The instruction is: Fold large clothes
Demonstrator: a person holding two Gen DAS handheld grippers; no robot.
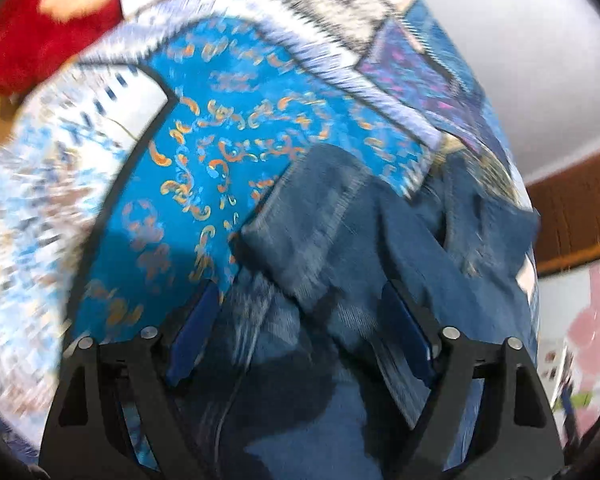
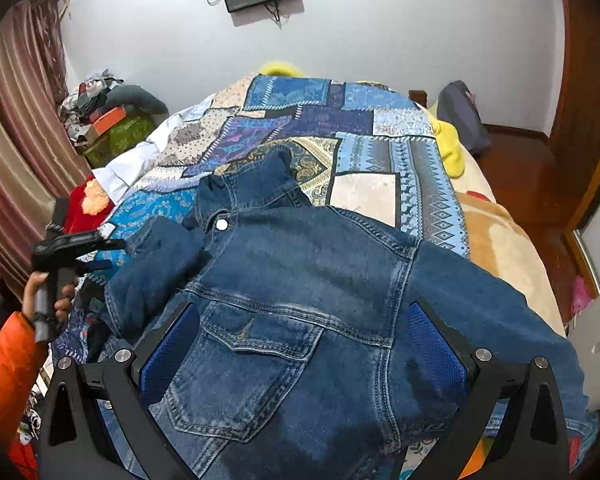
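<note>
Here, faded denim jacket (image 2: 300, 280) rumpled on patchwork quilt (image 2: 380, 136); both claws (image 1: 300, 320) (image 2: 300, 344) spread, holding nothing.

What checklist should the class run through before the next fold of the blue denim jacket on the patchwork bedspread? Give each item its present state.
1. Blue denim jacket lies on the blue patchwork bedspread: ok.
2. Jacket spread flat: not ok; the collar is bunched up.
3. Left sleeve folded in: cannot tell; it lies crumpled beside the body.
4. Right gripper jaws open over the chest pocket: ok.
5. Left gripper jaws open over denim: ok, though the view is blurred.
6. Right sleeve on the bed: not ok; it trails toward the edge.
</note>
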